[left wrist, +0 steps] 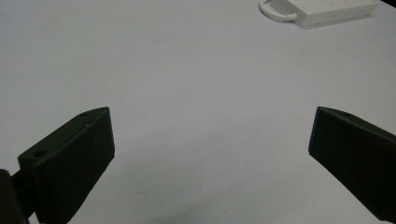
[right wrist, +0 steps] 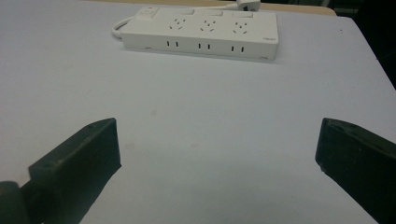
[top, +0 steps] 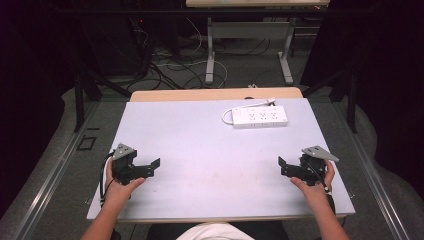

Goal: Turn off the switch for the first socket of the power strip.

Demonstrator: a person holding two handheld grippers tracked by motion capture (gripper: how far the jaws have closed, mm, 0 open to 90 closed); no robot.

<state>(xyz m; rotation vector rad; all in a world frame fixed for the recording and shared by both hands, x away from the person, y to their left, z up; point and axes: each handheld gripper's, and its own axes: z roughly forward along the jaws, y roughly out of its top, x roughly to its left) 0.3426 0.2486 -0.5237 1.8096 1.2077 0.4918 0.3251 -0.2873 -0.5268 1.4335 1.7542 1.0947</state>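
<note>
A dim room with cables on the floor surrounds a table [top: 200, 150] covered by a pale grey sheet, with a strip of bare wood showing along its far edge. On the far right part of the sheet lies a white power strip [top: 260, 116], flat, sockets up, its white cord [top: 228, 116] looping off its left end and its plug [top: 271, 101] resting just behind it. The left gripper [top: 150, 167] sits low over the near left corner, held in the person's left hand [top: 117, 187], its jaws spread wide with nothing between them. The right gripper [top: 286, 166] sits over the near right corner in the right hand [top: 315, 185], jaws likewise wide apart and holding nothing. Both point inward toward the middle of the table. The power strip is well apart from both, nearer the right gripper.
</note>
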